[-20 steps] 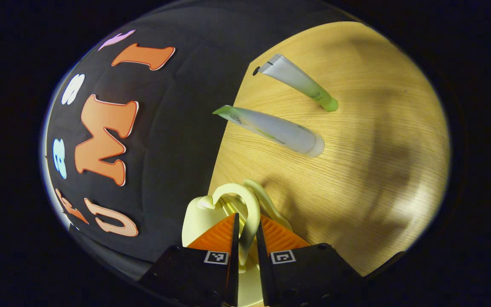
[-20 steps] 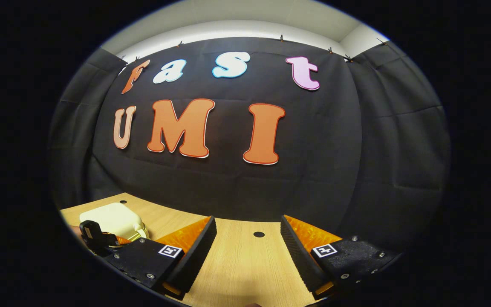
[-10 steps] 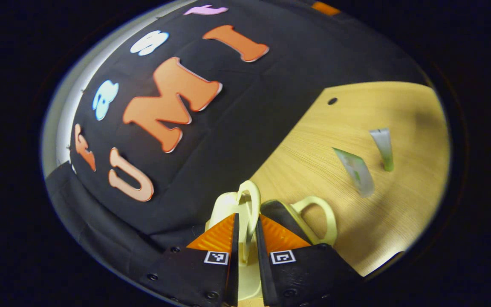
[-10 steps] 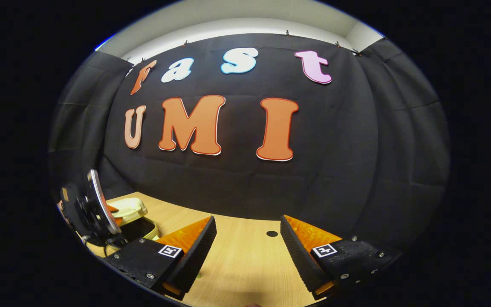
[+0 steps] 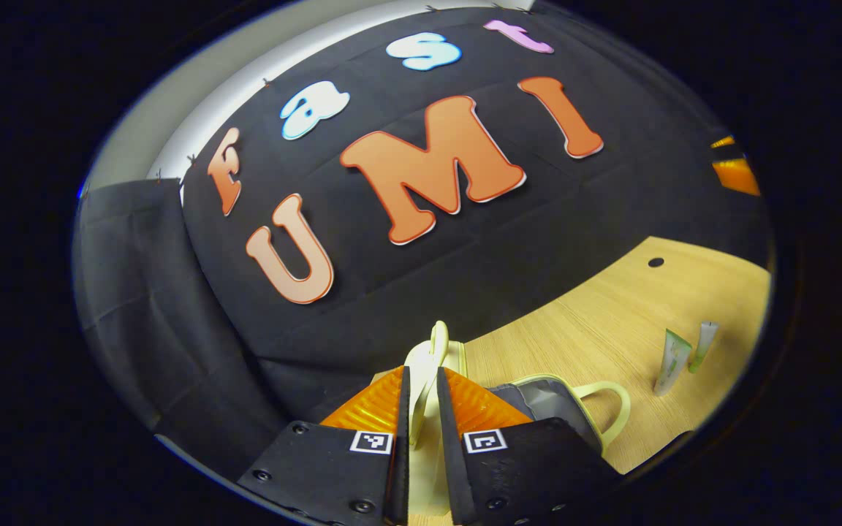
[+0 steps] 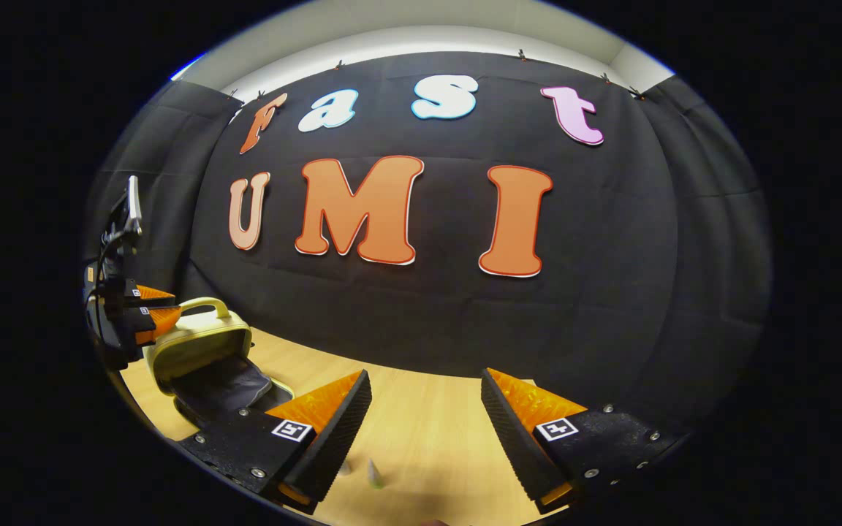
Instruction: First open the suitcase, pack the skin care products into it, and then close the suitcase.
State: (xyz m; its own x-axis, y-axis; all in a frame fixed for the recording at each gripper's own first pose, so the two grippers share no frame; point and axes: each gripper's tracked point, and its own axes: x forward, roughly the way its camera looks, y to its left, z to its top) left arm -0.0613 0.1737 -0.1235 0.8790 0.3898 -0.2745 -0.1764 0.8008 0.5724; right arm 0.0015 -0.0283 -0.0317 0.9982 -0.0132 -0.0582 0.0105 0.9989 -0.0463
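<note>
Two risks: the left tool [image 5: 421, 398], pinching the pale yellow suitcase's lid handle [image 5: 432, 358], could slip and drop the lid; the spread right tool [image 6: 425, 409] hovers over the wooden desk [image 6: 428, 438], idle.

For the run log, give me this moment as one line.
stage: opening suitcase | left gripper: shut on lid handle | right gripper: open, idle | tubes: on table

Smooth pale-yellow plastic suitcase [image 6: 198, 343] shell — dark cloth lining, matt wood-grain table [image 5: 611, 314], translucent plastic tubes [image 5: 673, 351]
</note>
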